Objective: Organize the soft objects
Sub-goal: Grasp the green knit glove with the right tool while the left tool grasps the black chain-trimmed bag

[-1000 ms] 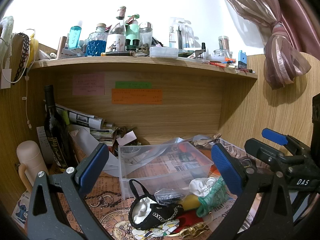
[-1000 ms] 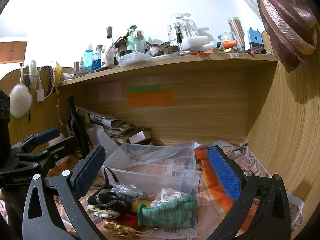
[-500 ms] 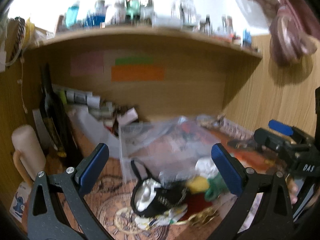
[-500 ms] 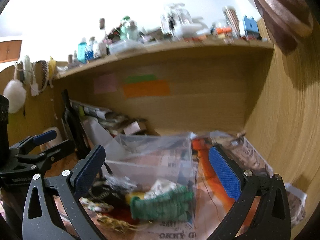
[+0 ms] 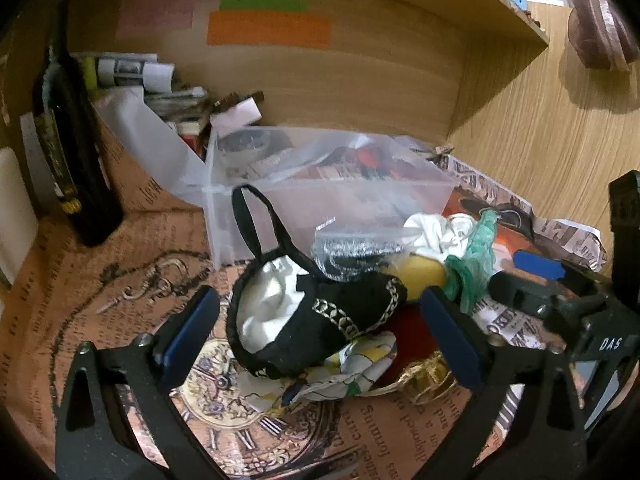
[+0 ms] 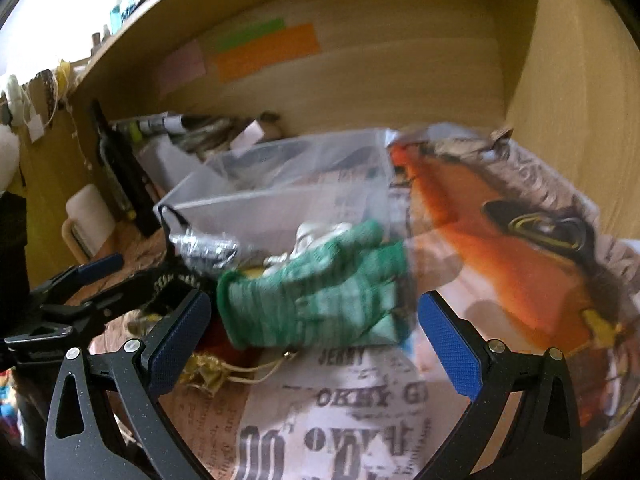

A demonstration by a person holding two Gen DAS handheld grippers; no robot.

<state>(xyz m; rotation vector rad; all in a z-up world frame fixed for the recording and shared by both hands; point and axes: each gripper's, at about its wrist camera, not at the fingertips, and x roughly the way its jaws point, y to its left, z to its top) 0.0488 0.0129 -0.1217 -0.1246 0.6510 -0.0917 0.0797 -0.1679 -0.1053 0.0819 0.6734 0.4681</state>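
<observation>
Clear plastic bin (image 5: 320, 184) sits at the back of the desk (image 5: 100, 280); the soft pile lies just in front of it, touching its near wall. Bin looks empty of soft items, so I judge sorting is not started.

Black pouch (image 5: 320, 320), biggest piece: light, floppy, white lining bunched inside. I'd pinch the body edge or the strap loop. Left gripper (image 5: 320, 336) has its fingers spread wide on either side of it, holding nothing.

Green knit glove (image 6: 312, 292): limp, grippy knit, no breakage risk. Take the cuff or mid-palm. Right gripper (image 6: 314, 344) is open too, fingers either side of the glove, empty.

White cloth (image 5: 440, 232) and yellow lump (image 5: 424, 276) sit between those two, half buried.

Versus a second ago: both cameras have dropped and pitched down, shelf top mostly out of view, pile much closer. Right view blurred.
</observation>
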